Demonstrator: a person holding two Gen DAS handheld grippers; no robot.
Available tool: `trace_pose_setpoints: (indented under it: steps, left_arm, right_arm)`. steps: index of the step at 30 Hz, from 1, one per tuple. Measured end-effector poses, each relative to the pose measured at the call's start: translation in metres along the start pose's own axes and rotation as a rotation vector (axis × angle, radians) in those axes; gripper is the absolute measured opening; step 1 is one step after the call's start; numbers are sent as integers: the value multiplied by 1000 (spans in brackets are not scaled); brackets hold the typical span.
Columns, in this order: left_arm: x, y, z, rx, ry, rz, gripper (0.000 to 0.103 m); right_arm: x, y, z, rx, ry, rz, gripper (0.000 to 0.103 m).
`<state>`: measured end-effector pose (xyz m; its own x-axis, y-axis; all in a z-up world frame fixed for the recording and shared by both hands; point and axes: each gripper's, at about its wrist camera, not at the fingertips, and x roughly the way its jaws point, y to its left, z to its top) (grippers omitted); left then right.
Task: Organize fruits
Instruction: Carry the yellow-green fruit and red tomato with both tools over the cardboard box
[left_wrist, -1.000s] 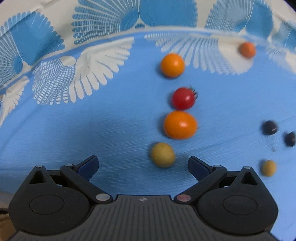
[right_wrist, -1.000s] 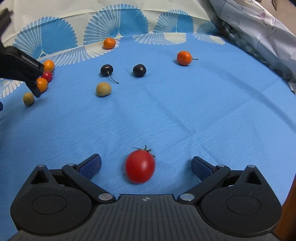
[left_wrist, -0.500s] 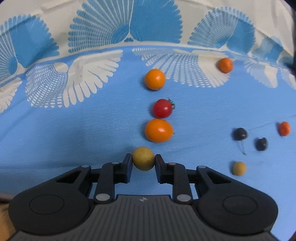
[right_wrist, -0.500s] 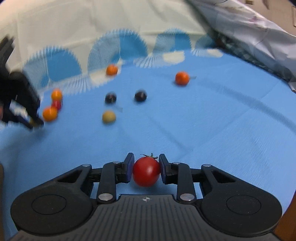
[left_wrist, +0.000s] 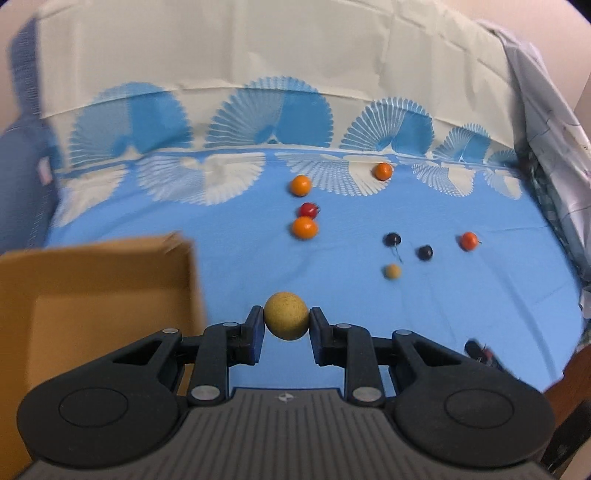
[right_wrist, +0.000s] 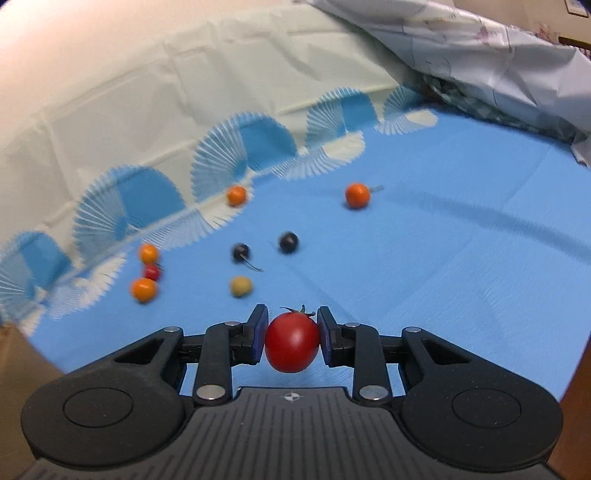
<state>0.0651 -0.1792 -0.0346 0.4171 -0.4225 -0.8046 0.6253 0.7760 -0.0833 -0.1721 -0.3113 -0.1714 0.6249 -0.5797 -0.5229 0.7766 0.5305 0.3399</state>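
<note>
Yellow-green fruit and red tomato both clamped, both clear of the blue cloth.

Left gripper pinches its fruit dead centre, cardboard box open at nine o'clock; my call is carry level over the rim and release low so it doesn't bounce. Right gripper squeezes the tomato squarely between its pads; gentle pressure matters there. Eight fruits wait on the cloth from twelve to two o'clock.

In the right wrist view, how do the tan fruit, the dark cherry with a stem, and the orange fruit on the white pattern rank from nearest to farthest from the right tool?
1. Tan fruit, just ahead, slightly left.
2. Dark cherry with a stem, behind it.
3. Orange fruit, far back on the white pattern.

Measured from the right tool.
</note>
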Motion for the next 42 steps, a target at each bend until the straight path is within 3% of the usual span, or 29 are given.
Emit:
trace_pose_setpoints:
  steps: [10,19,28,42]
  left_arm:
    - [-124,58,-96,-85,-50,88,29]
    - [-188,94,-176,-146,-100,134,29]
    - [-218,115,-230,-202,-115,137,29]
    - [-224,124,-238,-231,-145,97,29]
  right_arm:
    - [-142,29,-20,-99,52,284,30]
    - [-229,80,-43,-265,70,489,30]
    - [-270,104,-56,-389,65,545,30]
    - [-278,124,-57,-457,53,537,30]
